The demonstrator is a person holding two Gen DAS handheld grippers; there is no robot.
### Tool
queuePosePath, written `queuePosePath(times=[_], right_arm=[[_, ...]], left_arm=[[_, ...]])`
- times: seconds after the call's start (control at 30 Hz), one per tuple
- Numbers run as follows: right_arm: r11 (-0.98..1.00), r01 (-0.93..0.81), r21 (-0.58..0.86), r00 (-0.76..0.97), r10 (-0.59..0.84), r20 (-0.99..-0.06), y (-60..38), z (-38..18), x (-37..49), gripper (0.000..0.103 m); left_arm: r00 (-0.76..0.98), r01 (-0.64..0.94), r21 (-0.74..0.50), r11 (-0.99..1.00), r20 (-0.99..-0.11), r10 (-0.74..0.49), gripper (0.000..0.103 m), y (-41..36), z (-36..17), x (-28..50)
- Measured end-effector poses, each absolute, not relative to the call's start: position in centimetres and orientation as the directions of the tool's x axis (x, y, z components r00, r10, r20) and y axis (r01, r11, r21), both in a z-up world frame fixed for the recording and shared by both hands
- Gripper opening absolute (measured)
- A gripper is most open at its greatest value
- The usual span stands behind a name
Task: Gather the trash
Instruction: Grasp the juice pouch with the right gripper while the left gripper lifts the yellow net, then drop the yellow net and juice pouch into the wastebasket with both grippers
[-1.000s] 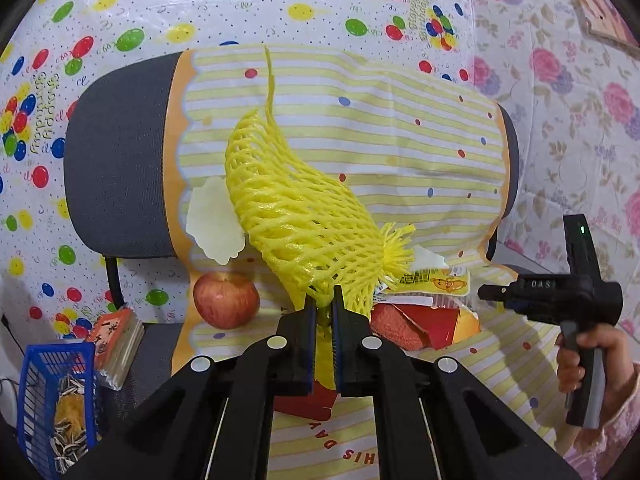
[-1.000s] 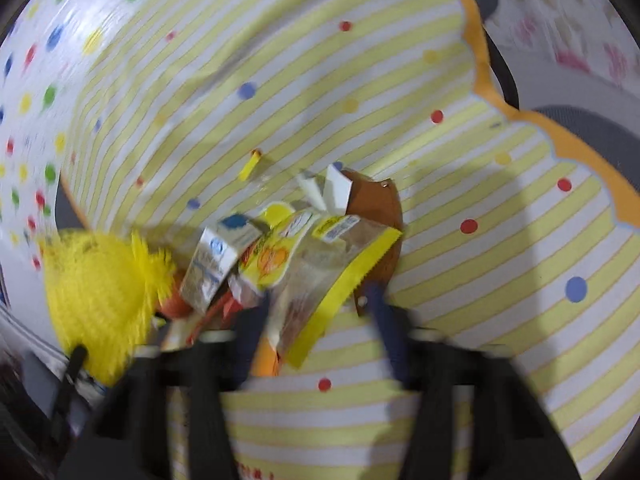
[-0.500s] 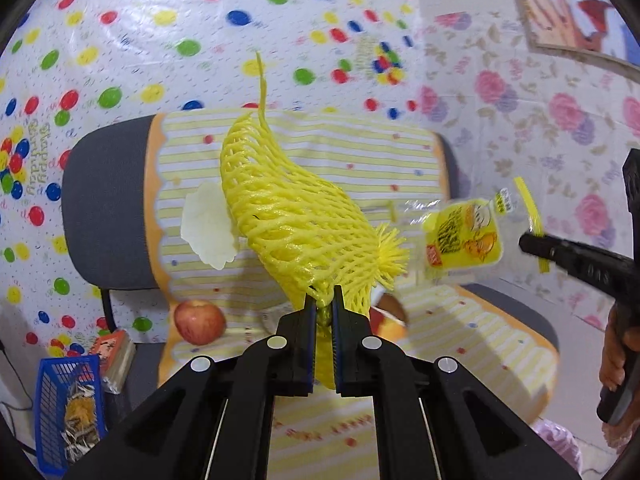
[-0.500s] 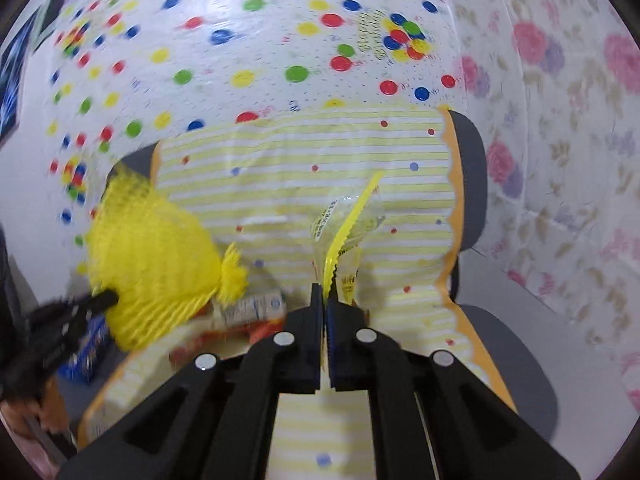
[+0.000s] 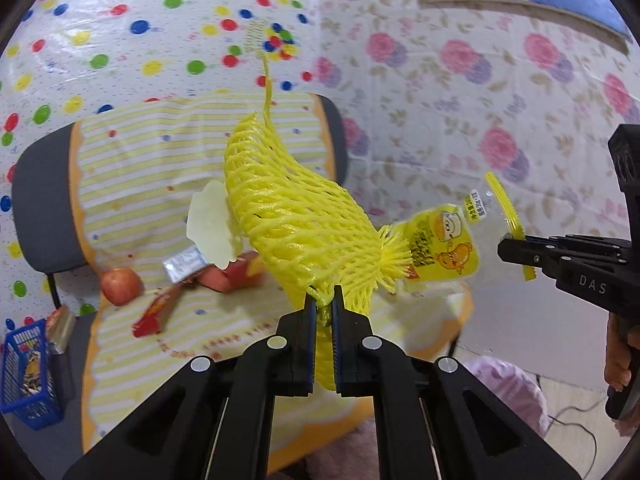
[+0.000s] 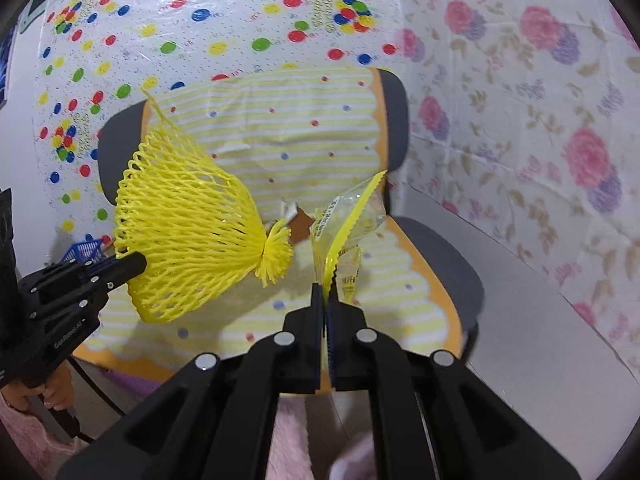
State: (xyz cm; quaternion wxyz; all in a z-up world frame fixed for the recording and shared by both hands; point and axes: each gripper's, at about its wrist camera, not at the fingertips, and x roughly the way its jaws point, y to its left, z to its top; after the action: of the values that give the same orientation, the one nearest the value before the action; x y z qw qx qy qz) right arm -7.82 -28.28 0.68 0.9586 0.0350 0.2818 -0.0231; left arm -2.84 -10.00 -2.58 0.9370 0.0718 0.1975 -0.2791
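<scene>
My left gripper [image 5: 323,300] is shut on a yellow foam fruit net [image 5: 292,220], held up in the air over the chair; the net [image 6: 188,224] also shows at the left of the right wrist view. My right gripper [image 6: 325,292] is shut on the serrated edge of a yellow snack wrapper [image 6: 344,232], lifted above the seat. In the left wrist view the wrapper [image 5: 444,248] hangs from the right gripper [image 5: 508,246] at the right. More litter stays on the striped cloth: a silver wrapper [image 5: 182,262] and red packets [image 5: 158,312].
A grey chair [image 5: 44,200] draped with a yellow striped cloth [image 6: 304,136] stands against dotted and floral walls. A red apple [image 5: 120,285] lies on the seat. A blue basket [image 5: 26,376] with scraps sits low left. A hand [image 5: 618,364] grips the right handle.
The right gripper closed on the yellow wrapper in the pile and lifted it off the seat. Both grippers drew back from the chair, the left one carrying the net to the right.
</scene>
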Motion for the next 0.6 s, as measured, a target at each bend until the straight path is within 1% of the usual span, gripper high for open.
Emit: queuePosePath(times=[0.3,0.47,0.6], right_arm=[[0.972,0.233,0.014,0.806,-0.185,-0.562,-31.4,0.8,-16.4,0.003],[0.947,0.319,0.023,0.737,-0.233,-0.634,-33.3,-1.2,-19.4,0.003],[0.934,0.357,0.022,0.678,-0.243,-0.693,-34.0,-3.8,-20.1,0.003]], left_arm=[[0.649,0.699,0.02,0.715,-0.438,-0.622,0.007,-15.5,-4.4,-8.1],[0.582,0.766,0.05,0.641,-0.478,-0.658,0.007,-18.7,-6.1,-10.4],[0.547,0.794,0.076,0.604,-0.524,-0.653,0.007,-20.4,-8.0,-11.6]])
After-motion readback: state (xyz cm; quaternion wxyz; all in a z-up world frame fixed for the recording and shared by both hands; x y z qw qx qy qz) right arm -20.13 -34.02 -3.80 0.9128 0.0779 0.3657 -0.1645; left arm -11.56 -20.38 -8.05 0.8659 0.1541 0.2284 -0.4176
